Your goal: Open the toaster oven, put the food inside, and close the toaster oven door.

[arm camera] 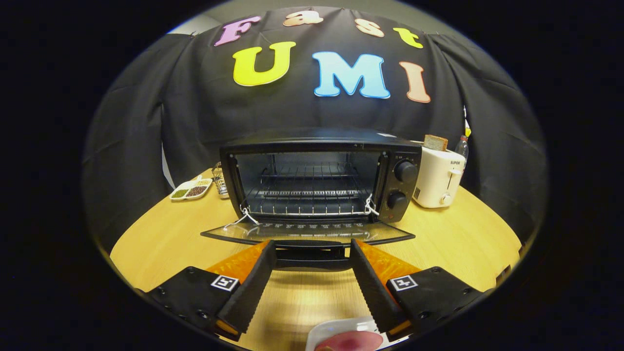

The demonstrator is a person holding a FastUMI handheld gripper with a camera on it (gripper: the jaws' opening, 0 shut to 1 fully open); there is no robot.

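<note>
- Sitting on the wooden bench (161,243), the toaster oven (319,178) is facing the hand-held gripper (311,247), and every place below is being told from that oven.
- The oven door (307,233) is hanging fully open, lying flat out from the oven's lower front edge, with its dark handle (312,257) at the near edge.
- The hand-held gripper is standing spread wide, its fingertips reaching the door's near edge, one on each side of the handle; the handle is lying between them, and whether either finger is touching it cannot be told.
- Inside the oven a wire rack (307,197) is showing, with nothing lying on it.
- Two round knobs (404,171) are sitting one above the other on the oven's control panel, at the side nearest the white toaster.
- The white toaster (437,178) is standing just beside the oven on that same side, with a slice of bread (435,142) poking up from its top and a bottle (462,145) partly hidden behind it.
- On the oven's other side, a little further back, a small divided dish (191,189) is holding greenish and brownish bits, with a wire holder (220,181) between it and the oven.
- The food (353,341), a pinkish piece, is resting on a white plate (324,334) well in front of the oven, on the near side of the door and beneath the fingers.
</note>
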